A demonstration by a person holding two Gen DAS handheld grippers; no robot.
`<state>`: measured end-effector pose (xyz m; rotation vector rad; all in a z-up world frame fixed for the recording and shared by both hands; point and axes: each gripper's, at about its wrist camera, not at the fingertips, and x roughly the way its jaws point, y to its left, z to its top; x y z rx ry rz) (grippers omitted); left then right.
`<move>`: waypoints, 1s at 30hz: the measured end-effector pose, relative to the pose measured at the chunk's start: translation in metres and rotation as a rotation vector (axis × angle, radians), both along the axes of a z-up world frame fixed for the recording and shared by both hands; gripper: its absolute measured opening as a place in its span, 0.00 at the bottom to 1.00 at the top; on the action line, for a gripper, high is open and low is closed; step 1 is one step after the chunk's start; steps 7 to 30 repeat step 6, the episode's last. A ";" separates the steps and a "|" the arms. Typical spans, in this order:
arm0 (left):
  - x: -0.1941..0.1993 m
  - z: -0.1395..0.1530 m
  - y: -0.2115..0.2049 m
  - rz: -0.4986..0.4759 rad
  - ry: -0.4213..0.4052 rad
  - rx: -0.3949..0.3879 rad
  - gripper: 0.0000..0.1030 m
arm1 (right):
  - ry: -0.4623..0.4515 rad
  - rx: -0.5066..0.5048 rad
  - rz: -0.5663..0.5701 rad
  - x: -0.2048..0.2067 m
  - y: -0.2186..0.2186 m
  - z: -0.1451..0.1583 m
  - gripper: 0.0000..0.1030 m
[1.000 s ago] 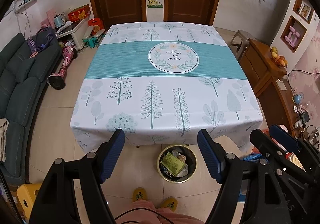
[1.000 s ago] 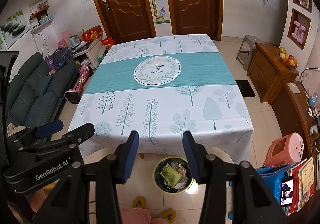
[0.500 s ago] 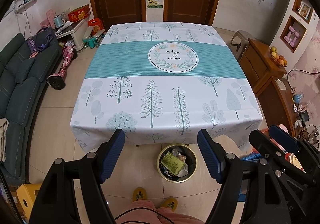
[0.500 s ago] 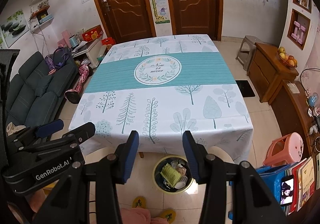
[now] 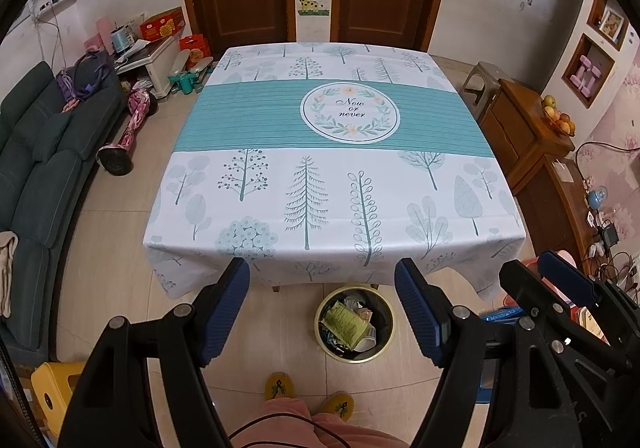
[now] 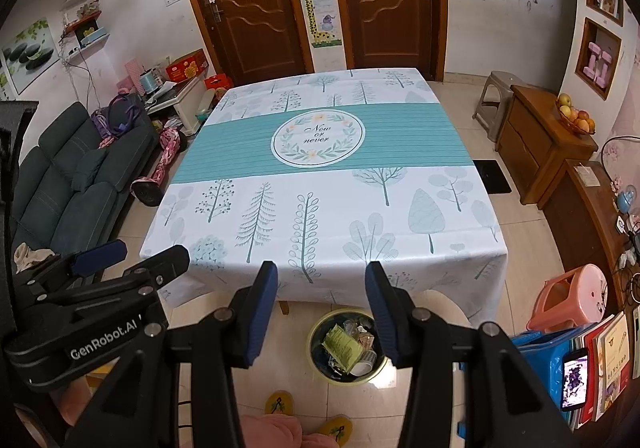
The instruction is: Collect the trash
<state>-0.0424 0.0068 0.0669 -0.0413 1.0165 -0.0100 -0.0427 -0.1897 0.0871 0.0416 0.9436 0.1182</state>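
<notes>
- The left gripper (image 5: 322, 288) hangs in the lower half of its own view, its blue fingers (image 5: 224, 304) spread wide with nothing between them.
- The right gripper (image 6: 321, 298) sits low in its view too, jaws parted more narrowly and also bare.
- The trash bin (image 5: 384, 348), a round pail with a yellow-green rim, stands on the tiled floor at the lower centre of both views, just below the hanging edge of the tablecloth (image 5: 332, 184).
- In the left view the bin shows in the gap between the two fingers, nearer the right-hand one; it lies well beyond the fingertips, not touching them.
- In the right view the bin (image 6: 320, 364) again shows between the fingers, partly covered by the right-hand finger (image 6: 384, 312).
- Inside the bin lies the trash: a green printed wrapper (image 5: 346, 324), a paper cup (image 5: 366, 340) and other crumpled bits that I can't quite make out.
- The tablecloth, tree-patterned with a teal band and a round "Now or never" emblem, fills the middle of each frame.
- A person's yellow slippers (image 5: 280, 386) and pink trouser legs show at the bottom edge, below the bin.
- The right gripper's black body (image 5: 560, 308) shows at the lower right of the left view.
</notes>
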 end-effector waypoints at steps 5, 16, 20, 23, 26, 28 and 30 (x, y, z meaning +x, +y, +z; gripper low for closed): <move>-0.003 -0.001 0.000 -0.004 0.002 0.000 0.71 | 0.002 0.001 0.000 0.000 0.000 0.000 0.45; -0.005 -0.001 0.001 -0.002 0.001 -0.001 0.71 | 0.001 0.001 0.000 0.000 -0.001 0.000 0.45; -0.005 -0.001 0.001 -0.002 0.001 -0.001 0.71 | 0.001 0.001 0.000 0.000 -0.001 0.000 0.45; -0.005 -0.001 0.001 -0.002 0.001 -0.001 0.71 | 0.001 0.001 0.000 0.000 -0.001 0.000 0.45; -0.005 -0.001 0.001 -0.002 0.001 -0.001 0.71 | 0.001 0.001 0.000 0.000 -0.001 0.000 0.45; -0.005 -0.001 0.001 -0.002 0.001 -0.001 0.71 | 0.001 0.001 0.000 0.000 -0.001 0.000 0.45; -0.005 -0.001 0.001 -0.002 0.001 -0.001 0.71 | 0.001 0.001 0.000 0.000 -0.001 0.000 0.45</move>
